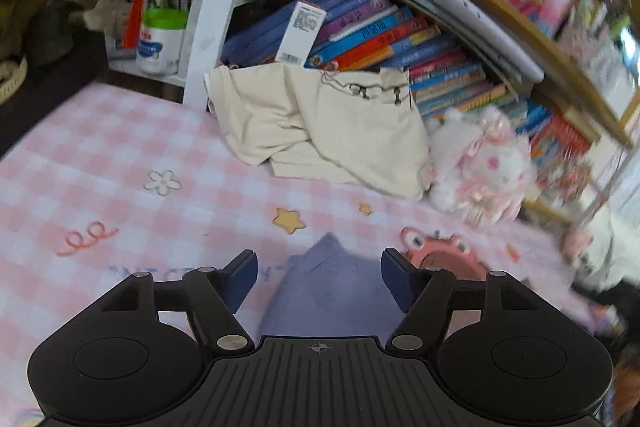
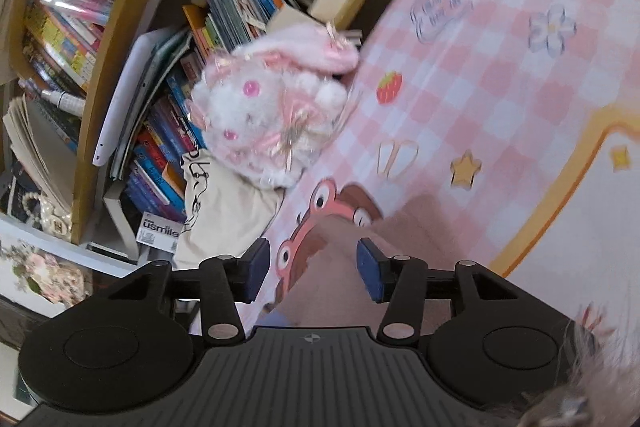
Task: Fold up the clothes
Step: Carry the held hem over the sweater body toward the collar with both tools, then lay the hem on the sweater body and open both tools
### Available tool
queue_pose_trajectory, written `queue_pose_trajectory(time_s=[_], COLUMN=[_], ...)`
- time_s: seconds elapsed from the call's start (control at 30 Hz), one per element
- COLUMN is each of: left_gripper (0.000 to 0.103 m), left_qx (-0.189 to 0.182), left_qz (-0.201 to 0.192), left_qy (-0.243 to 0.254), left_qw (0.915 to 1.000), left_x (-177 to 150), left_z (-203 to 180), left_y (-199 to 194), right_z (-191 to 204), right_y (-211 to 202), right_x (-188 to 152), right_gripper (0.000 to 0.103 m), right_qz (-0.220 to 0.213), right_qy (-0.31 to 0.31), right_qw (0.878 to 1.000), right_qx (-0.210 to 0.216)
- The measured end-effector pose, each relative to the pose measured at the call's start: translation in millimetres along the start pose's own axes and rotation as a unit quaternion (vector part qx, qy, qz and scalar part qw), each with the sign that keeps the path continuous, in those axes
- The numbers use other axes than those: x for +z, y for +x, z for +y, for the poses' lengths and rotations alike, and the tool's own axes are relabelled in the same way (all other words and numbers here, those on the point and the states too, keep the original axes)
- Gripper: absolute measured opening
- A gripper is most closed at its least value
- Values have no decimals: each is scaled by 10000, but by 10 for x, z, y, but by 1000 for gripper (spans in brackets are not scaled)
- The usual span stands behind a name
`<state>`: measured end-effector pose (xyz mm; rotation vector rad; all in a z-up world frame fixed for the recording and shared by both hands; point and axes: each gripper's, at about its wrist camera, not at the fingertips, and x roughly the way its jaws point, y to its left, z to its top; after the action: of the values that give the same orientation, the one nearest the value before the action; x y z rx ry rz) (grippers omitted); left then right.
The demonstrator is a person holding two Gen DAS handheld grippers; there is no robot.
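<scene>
Basically two black two-finger grippers with blue pads, both hanging over the pink-and-white checked mat with cartoon prints. Left gripper spread wide, nothing pinched, with a corner of lavender-purple fabric poking up in the gap between the fingers, can't tell if touching either pad. Just past its right fingertip, a pink frog print on the mat. Right gripper also apart and gripping nothing, sitting right above that same frog print, with a dusty pink cloth lying under the fingers and a tiny sliver of bluish fabric at the palm edge.

Further out, toward the far edge of the mat: a crumpled cream cotton garment with a dark line drawing on it, slumped against the row of colourful books on the wooden shelf. Right beside it, touching its edge, a fluffy white-and-pink plush toy with ribbons. Off at the far left corner, a white tub with a green lid stuffed with pens.
</scene>
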<state>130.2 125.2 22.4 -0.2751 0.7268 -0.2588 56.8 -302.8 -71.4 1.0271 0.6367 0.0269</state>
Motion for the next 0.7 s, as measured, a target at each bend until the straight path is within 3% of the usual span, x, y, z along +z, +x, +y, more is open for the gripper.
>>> queue_pose_trajectory(time_s=[0.13, 0.2, 0.33, 0.37, 0.4, 0.43, 0.47, 0.6, 0.7], left_gripper=[68, 67, 66, 58, 50, 18, 5, 5, 6], left_qx=[169, 299, 449, 435, 422, 408, 394, -10, 288], left_qz=[170, 284, 566, 614, 661, 708, 755, 403, 797], left_qy=[532, 712, 716, 642, 569, 496, 422, 101, 353], left_qw=[9983, 9966, 9948, 9951, 9953, 9954, 9955, 9991, 9958], left_x=[-85, -134, -229, -230, -231, -232, -232, -172, -226], left_z=[-70, -117, -114, -93, -73, -53, -32, 29, 65], left_y=[43, 106, 300, 319, 339, 359, 379, 156, 319], right_z=[165, 238, 266, 251, 234, 216, 230, 351, 162], right_y=[8, 42, 237, 297, 333, 366, 341, 15, 79], right_x=[-18, -83, -220, -247, -268, -288, -296, -342, -298], right_gripper=[47, 46, 41, 39, 27, 9, 8, 8, 8], right_qz=[118, 215, 570, 649, 709, 766, 743, 310, 491], right_qy=[-1300, -1994, -2793, -2885, -2929, -2967, -2948, -2872, -2465], right_qw=[9902, 9768, 9503, 9454, 9430, 9408, 9425, 9522, 9593], right_qx=[-506, -751, -1251, -1369, -1414, -1446, -1389, -991, -1289])
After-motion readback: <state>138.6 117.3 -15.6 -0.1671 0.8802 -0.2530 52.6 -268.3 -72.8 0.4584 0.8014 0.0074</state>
